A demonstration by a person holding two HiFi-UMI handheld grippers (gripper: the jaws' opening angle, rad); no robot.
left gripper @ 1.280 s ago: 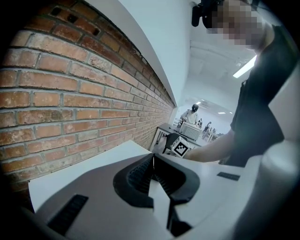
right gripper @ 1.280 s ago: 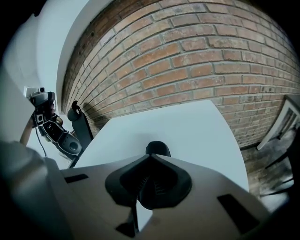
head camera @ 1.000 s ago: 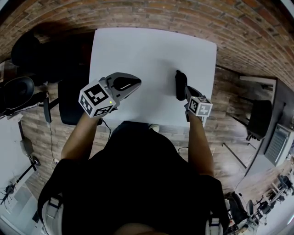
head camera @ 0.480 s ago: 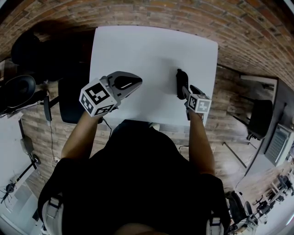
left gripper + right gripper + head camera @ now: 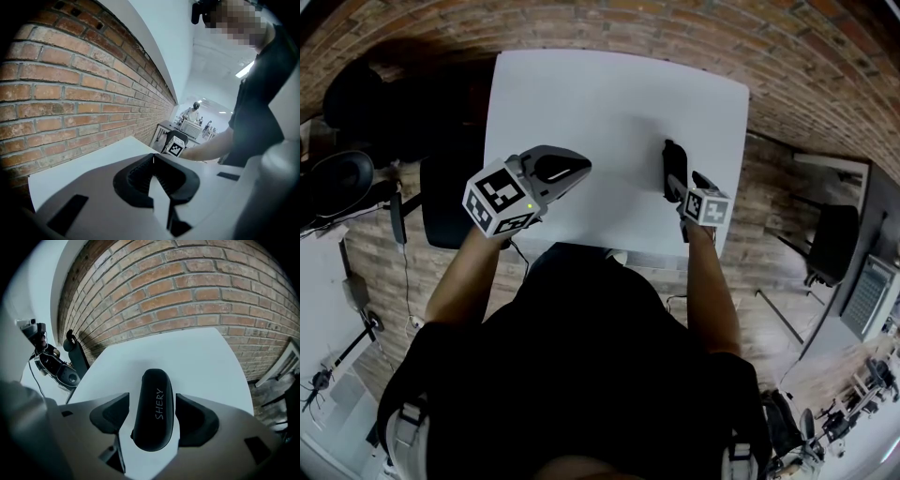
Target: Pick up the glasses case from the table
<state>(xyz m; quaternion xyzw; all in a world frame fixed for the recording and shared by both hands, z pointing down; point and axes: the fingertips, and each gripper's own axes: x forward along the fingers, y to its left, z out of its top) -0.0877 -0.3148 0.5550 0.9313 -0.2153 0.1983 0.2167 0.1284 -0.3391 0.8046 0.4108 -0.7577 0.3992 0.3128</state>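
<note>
Closing the right claw [image 5: 153,420] on the glasses case [image 5: 153,401] appears to be the step in hand. Its jaws stand apart, one on each side of the case, which lies flat on the white counter [image 5: 187,357] toward its right side. Centre the case between the pads, set them against its sides at mid-length, then close evenly so it does not twist. The long axis runs along the claw's line of sight, away from the person, one rounded end nearest the claw. The left claw [image 5: 152,159] is closed on nothing.
</note>
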